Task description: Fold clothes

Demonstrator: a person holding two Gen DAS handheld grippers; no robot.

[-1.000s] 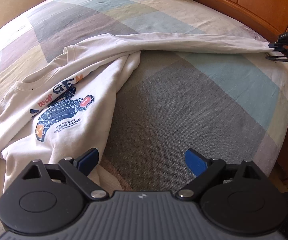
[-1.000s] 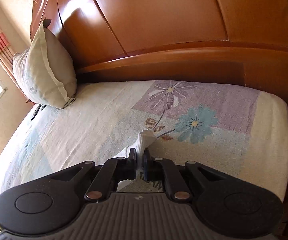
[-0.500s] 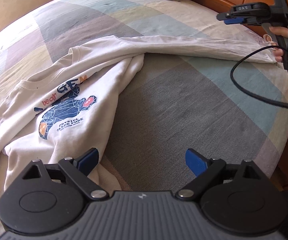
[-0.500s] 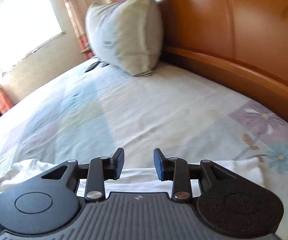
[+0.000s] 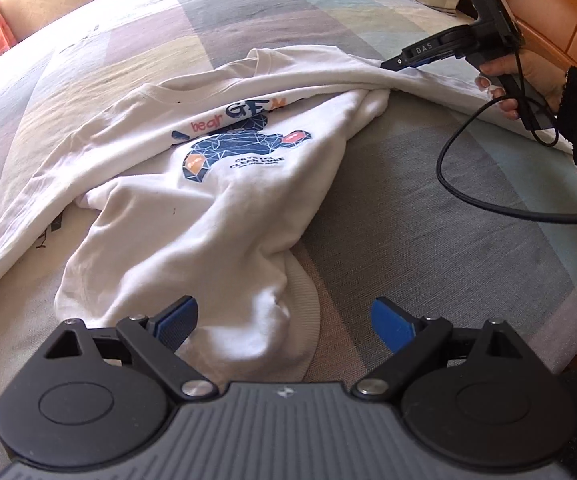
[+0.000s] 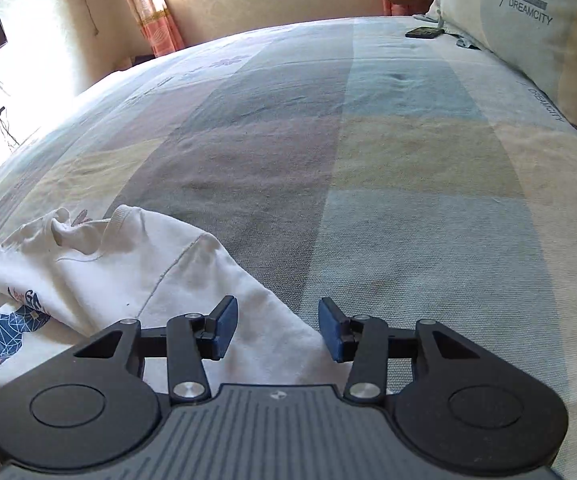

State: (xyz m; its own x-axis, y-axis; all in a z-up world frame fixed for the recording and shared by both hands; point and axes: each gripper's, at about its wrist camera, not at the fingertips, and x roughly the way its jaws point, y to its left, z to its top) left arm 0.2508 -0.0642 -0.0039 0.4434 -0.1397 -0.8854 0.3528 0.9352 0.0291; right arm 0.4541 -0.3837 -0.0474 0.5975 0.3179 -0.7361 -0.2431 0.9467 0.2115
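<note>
Right wrist: right tongs [image 6: 276, 330] opening over white sweatshirt [image 6: 136, 276], bed [image 6: 368, 152]

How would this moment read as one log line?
step: spreading white sweatshirt on bed | left gripper: open, empty | right gripper: opening, above sleeve, unheld
</note>
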